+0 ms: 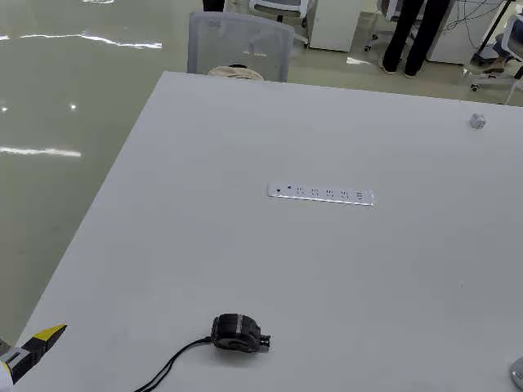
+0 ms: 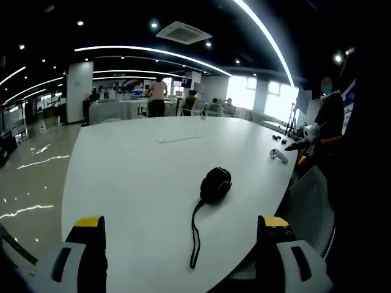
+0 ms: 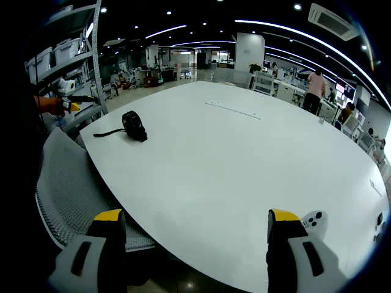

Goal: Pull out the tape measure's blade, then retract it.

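Head view: the tape measure [image 1: 237, 333] lies close to the near edge of a white table [image 1: 245, 147], its black strap [image 1: 167, 367] running toward that edge. A power strip [image 1: 320, 194] sits mid-table with bare surface all around, and a gripper [image 1: 37, 343] pokes in off the near-left corner. Left gripper view: the left gripper [image 2: 180, 223] is spread wide and empty, low over the near edge, with the tape measure [image 2: 215, 184] straight ahead and apart from it, and a white controller [image 2: 278, 155] by the right-hand edge. Right gripper view: the right gripper [image 3: 195, 215], also spread and empty, hangs beyond the table's edge. The tape measure [image 3: 134, 126] rests well away beside the left-hand edge, above a mesh chair [image 3: 67, 183].
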